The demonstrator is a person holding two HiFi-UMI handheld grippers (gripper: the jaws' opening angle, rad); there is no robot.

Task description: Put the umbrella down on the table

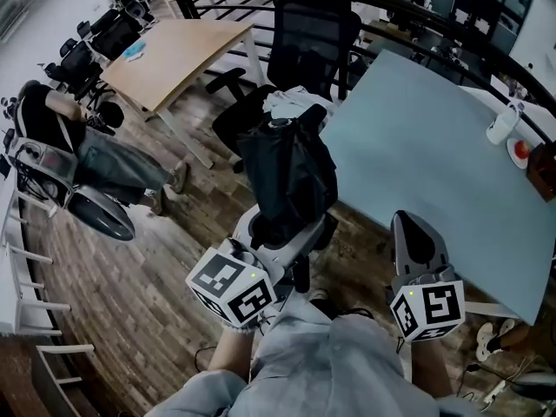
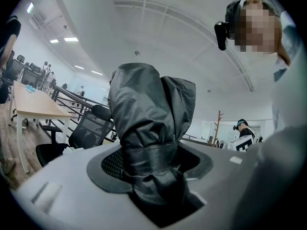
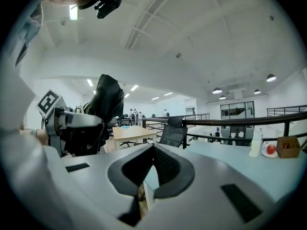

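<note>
A folded black umbrella (image 1: 287, 176) stands upright off the near left corner of the pale blue table (image 1: 417, 146), over the wooden floor. My left gripper (image 1: 282, 233) is shut on its lower part, just below the strap. In the left gripper view the umbrella's cloth (image 2: 151, 123) bulges up out of my left gripper (image 2: 153, 169). My right gripper (image 1: 412, 224) hangs at the table's near edge, shut, with nothing in it. The right gripper view shows my right gripper (image 3: 151, 169) with its pads together, and to its left the umbrella (image 3: 108, 97) and the table top (image 3: 225, 157).
A black office chair (image 1: 304, 42) with white cloth on its seat stands just beyond the umbrella. A wooden table (image 1: 174, 50) is at the far left. A person (image 1: 87, 150) sits at left. A white bottle (image 1: 502, 124), a saucer (image 1: 519, 150) and a brown box (image 1: 546, 168) stand at the table's far right.
</note>
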